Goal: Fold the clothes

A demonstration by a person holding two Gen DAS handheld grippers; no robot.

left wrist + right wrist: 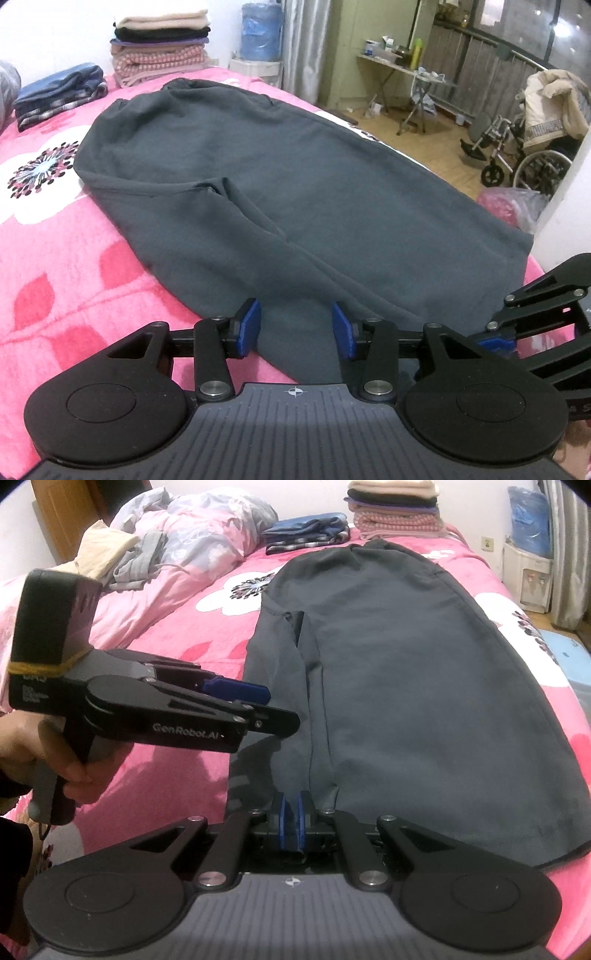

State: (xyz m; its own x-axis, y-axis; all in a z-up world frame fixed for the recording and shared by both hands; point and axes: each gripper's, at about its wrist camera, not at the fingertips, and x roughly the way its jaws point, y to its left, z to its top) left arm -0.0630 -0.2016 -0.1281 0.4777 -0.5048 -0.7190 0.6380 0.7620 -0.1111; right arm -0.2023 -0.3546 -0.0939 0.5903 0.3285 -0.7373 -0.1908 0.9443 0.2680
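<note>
Dark grey trousers [295, 166] lie flat and lengthwise on the pink flowered blanket [74, 258], waistband at the far end. My left gripper [295, 317] is open, its blue pads apart just above the near leg end, with cloth showing between them but not pinched. In the right wrist view the left gripper [269, 709] comes in from the left, held by a hand [70, 760], over the trousers' [424, 701] left edge. My right gripper [291, 812] is shut on a raised fold of the near hem. It also shows at the right edge as the right gripper [496, 338].
A stack of folded clothes [395, 509] and a folded blue garment [306, 530] sit at the far end of the bed. A crumpled duvet [192, 528] lies far left. Beyond the bed's right edge are a wheelchair [517, 147], a folding table [402, 66] and a water bottle [260, 31].
</note>
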